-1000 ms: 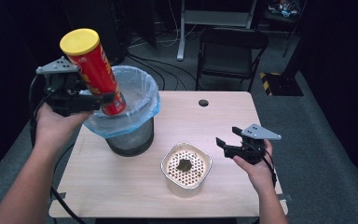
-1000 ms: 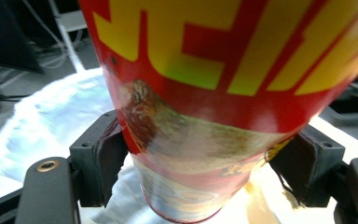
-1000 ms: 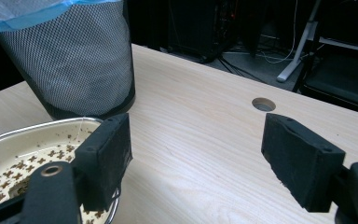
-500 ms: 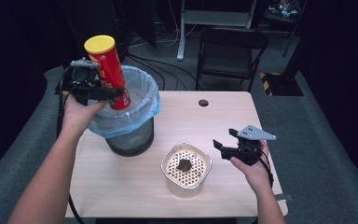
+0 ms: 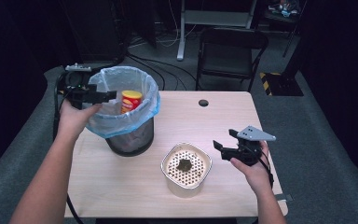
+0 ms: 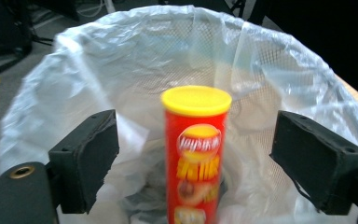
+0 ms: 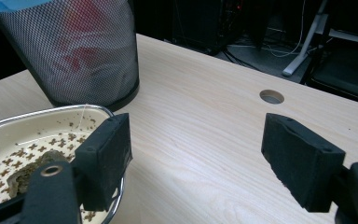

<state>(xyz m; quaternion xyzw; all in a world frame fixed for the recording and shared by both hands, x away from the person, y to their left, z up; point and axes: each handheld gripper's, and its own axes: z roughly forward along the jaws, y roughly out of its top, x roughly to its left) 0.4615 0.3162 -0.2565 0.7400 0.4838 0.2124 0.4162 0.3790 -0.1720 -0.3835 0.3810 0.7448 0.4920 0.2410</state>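
The chip can [image 6: 196, 154] stood upright in the lined bin [image 5: 145, 108], both grippers' jaws wide apart and empty. Probably light, stiff, slick cardboard, so I'd grab mid-body.

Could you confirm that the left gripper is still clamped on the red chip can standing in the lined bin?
Not quite: the left gripper is open. In the left gripper view its jaws stand wide apart on either side of the chip can, touching nothing. The rest holds: the can stands upright inside the lined bin.
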